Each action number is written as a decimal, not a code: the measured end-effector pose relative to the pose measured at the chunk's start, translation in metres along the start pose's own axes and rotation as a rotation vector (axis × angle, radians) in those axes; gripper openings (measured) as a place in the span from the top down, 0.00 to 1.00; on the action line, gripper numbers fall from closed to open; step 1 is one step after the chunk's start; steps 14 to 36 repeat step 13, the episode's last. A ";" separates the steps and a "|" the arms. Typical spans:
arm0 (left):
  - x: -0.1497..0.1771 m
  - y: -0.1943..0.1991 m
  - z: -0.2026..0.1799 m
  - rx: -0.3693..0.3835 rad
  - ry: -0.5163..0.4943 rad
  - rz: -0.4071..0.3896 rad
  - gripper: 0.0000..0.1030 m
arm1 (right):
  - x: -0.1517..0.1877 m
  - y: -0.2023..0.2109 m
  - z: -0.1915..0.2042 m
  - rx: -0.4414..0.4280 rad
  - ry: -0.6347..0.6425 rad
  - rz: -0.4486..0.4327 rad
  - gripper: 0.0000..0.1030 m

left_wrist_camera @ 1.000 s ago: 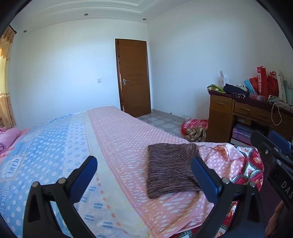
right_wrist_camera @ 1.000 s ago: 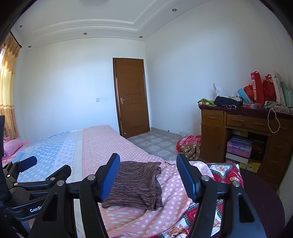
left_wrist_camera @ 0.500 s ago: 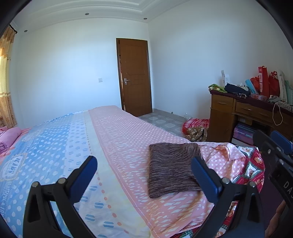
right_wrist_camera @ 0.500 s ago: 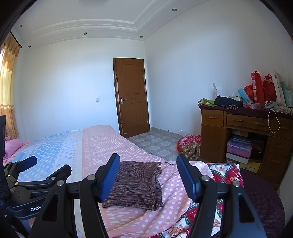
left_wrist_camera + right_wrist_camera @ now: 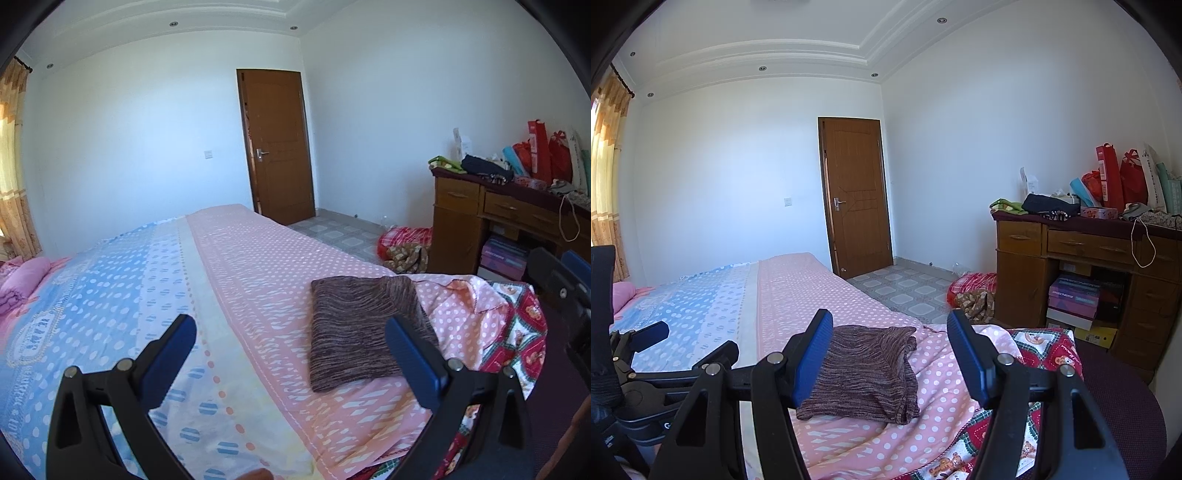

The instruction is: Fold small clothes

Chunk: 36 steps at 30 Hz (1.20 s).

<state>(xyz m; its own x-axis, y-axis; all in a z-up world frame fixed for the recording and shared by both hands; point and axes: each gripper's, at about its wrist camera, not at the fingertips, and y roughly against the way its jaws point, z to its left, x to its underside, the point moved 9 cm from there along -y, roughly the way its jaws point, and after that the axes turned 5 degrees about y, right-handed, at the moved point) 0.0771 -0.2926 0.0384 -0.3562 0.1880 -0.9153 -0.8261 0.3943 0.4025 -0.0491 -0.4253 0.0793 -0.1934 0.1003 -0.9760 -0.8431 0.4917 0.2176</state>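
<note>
A brown striped knit garment (image 5: 354,328) lies folded into a neat rectangle on the pink dotted part of the bed (image 5: 258,280), near its right corner. My left gripper (image 5: 291,350) hovers short of it, jaws wide apart and holding nothing; its right finger covers the garment's near right edge. In the right wrist view the same garment (image 5: 868,369) lies beyond my right gripper (image 5: 890,354), which is open and empty too. The left gripper (image 5: 650,332) shows at that view's left edge.
A red patterned blanket (image 5: 1045,350) hangs off the bed's right corner. A wooden desk (image 5: 1082,266) piled with bags and clothes stands at the right, with boxes under it. A cloth heap (image 5: 975,295) lies on the tiled floor. A pink pillow (image 5: 22,280) is far left.
</note>
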 end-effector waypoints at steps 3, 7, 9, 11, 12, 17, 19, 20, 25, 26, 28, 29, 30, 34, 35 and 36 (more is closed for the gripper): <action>0.003 -0.006 0.003 -0.027 0.006 0.027 0.00 | 0.002 -0.003 0.001 -0.004 -0.002 0.012 0.36; 0.007 -0.008 0.005 0.013 0.033 0.046 0.00 | 0.002 -0.003 -0.001 -0.002 -0.002 0.011 0.36; 0.006 -0.007 0.005 0.003 0.021 0.038 0.00 | 0.003 -0.004 -0.002 -0.002 -0.001 0.010 0.36; 0.006 -0.005 0.004 0.007 0.018 0.033 0.00 | 0.003 -0.004 -0.002 -0.004 -0.003 0.012 0.36; 0.005 -0.005 0.005 0.006 0.017 0.030 0.00 | 0.003 -0.004 -0.001 -0.003 -0.002 0.012 0.36; 0.005 -0.004 0.005 0.001 0.014 0.027 0.00 | 0.003 -0.005 -0.001 -0.003 -0.002 0.014 0.36; 0.005 -0.004 0.005 0.001 0.014 0.027 0.00 | 0.003 -0.005 -0.001 -0.003 -0.002 0.014 0.36; 0.005 -0.004 0.005 0.001 0.014 0.027 0.00 | 0.003 -0.005 -0.001 -0.003 -0.002 0.014 0.36; 0.005 -0.004 0.005 0.001 0.014 0.027 0.00 | 0.003 -0.005 -0.001 -0.003 -0.002 0.014 0.36; 0.005 -0.004 0.005 0.001 0.014 0.027 0.00 | 0.003 -0.005 -0.001 -0.003 -0.002 0.014 0.36; 0.005 -0.004 0.005 0.001 0.014 0.027 0.00 | 0.003 -0.005 -0.001 -0.003 -0.002 0.014 0.36; 0.005 -0.004 0.005 0.001 0.014 0.027 0.00 | 0.003 -0.005 -0.001 -0.003 -0.002 0.014 0.36; 0.005 -0.004 0.005 0.001 0.014 0.027 0.00 | 0.003 -0.005 -0.001 -0.003 -0.002 0.014 0.36; 0.005 -0.004 0.005 0.001 0.014 0.027 0.00 | 0.003 -0.005 -0.001 -0.003 -0.002 0.014 0.36; 0.005 -0.004 0.005 0.001 0.014 0.027 0.00 | 0.003 -0.005 -0.001 -0.003 -0.002 0.014 0.36; 0.005 -0.004 0.005 0.001 0.014 0.027 0.00 | 0.003 -0.005 -0.001 -0.003 -0.002 0.014 0.36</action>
